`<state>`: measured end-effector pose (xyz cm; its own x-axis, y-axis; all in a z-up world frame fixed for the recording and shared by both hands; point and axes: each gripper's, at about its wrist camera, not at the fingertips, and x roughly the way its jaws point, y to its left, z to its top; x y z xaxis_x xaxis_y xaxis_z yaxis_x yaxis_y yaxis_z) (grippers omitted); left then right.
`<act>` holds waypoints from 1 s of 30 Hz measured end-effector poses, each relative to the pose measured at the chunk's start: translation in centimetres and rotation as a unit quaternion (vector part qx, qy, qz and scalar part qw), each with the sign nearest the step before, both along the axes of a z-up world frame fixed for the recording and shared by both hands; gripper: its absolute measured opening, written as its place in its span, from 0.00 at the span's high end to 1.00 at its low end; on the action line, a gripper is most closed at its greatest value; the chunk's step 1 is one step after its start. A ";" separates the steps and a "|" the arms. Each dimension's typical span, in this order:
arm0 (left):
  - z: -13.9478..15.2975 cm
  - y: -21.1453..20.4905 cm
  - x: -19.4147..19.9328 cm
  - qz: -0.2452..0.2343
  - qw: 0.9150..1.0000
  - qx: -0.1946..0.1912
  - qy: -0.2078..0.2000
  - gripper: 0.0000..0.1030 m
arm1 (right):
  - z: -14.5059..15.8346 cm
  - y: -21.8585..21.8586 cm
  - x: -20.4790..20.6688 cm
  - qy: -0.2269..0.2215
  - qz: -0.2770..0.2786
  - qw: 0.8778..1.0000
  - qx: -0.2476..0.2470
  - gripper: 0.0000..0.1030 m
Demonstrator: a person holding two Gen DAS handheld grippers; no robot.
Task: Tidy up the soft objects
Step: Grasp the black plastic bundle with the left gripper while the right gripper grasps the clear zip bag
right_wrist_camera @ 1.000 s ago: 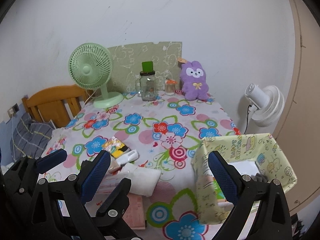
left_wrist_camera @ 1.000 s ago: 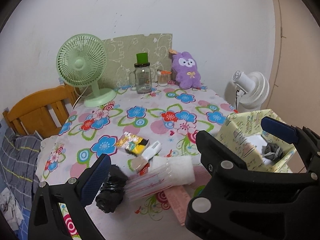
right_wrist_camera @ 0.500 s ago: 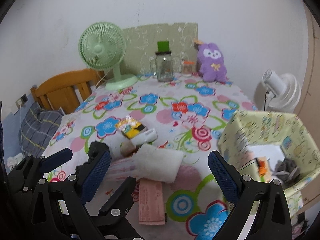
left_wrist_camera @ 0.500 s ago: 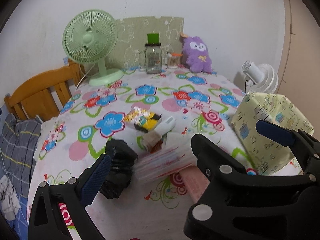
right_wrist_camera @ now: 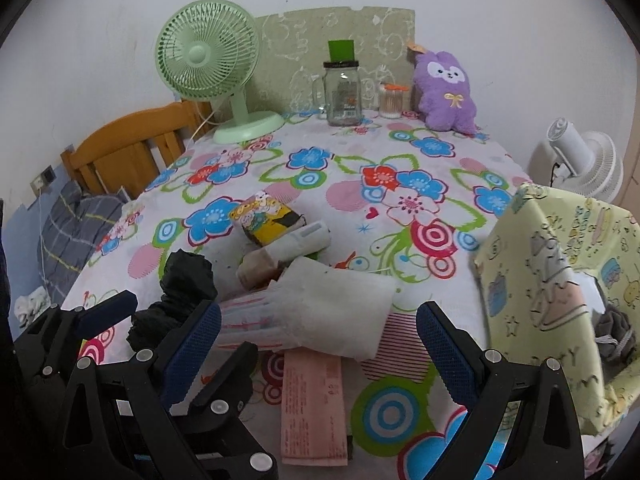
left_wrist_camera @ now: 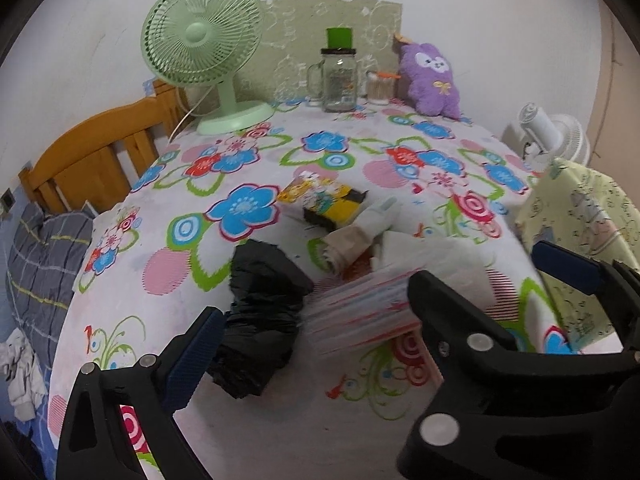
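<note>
Your table (right_wrist_camera: 280, 440), under a flowered cloth, carries a loose pile of soft goods at its near centre. The yellow fabric bin (right_wrist_camera: 560, 280) stands at the right edge, a grey bundle (right_wrist_camera: 612, 328) already inside. The white folded cloth (right_wrist_camera: 336, 312) lies across a striped plastic pack (left_wrist_camera: 360, 316); it looks light and limp, so take it at the thick folded edge. The crumpled black bag (left_wrist_camera: 260, 312) beside it looks slippery and will compress; pinch a bunched fold. Both your left gripper (left_wrist_camera: 372, 320) and right gripper (right_wrist_camera: 320, 344) stand wide open, holding nothing.
</note>
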<state>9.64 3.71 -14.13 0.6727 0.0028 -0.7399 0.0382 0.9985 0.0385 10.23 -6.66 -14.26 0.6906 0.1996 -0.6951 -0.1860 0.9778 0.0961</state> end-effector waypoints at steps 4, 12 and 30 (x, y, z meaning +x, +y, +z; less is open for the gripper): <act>-0.2 0.8 0.5 0.016 1.000 0.014 0.007 0.07 | -0.4 0.4 0.6 0.008 0.003 1.000 0.000 0.03; -0.7 2.0 1.4 0.029 0.999 0.017 0.014 0.12 | -0.7 1.5 1.6 0.012 0.009 1.000 -0.003 0.03; -2.5 2.4 3.2 0.003 0.999 -0.010 0.040 0.53 | -2.9 2.6 3.9 0.058 0.007 0.998 -0.006 0.24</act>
